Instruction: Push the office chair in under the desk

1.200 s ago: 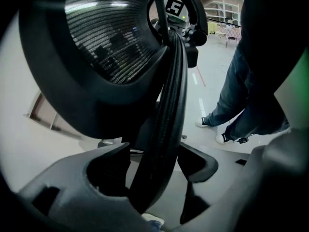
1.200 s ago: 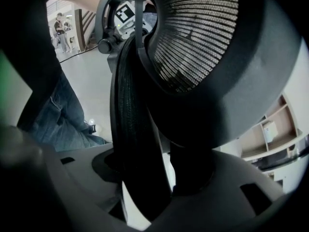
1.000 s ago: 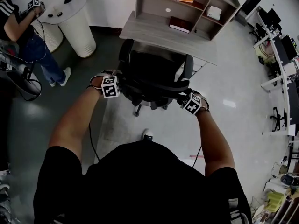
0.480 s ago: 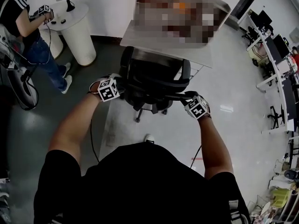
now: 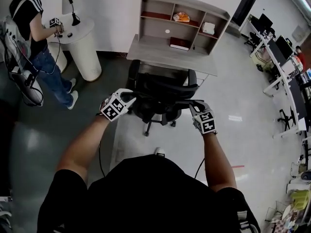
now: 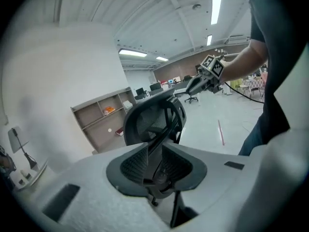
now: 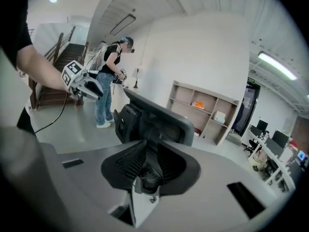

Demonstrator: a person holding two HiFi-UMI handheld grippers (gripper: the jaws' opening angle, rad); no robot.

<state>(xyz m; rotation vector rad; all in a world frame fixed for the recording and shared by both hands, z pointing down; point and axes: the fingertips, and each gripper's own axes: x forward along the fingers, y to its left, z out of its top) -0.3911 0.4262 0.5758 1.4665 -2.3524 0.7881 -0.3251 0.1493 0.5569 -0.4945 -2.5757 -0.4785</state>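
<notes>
The black office chair stands with its front tucked under the grey desk and its back toward me. My left gripper is at the left edge of the chair's back and my right gripper at the right edge. Both sets of jaws have just been closing. In the left gripper view the pads leave only a narrow slit, and the chair's back shows beyond it, not clamped. The right gripper view is alike, with a thin gap between the right gripper's pads and the chair ahead.
A shelf unit with a book and small items sits on the desk. A person stands at a white round pedestal at the far left. Other desks and chairs line the right side. A cable trails on the floor.
Both grippers have lifted off the chair's top rail and drawn slightly back toward me. Their jaws went from wide to nearly closed.
</notes>
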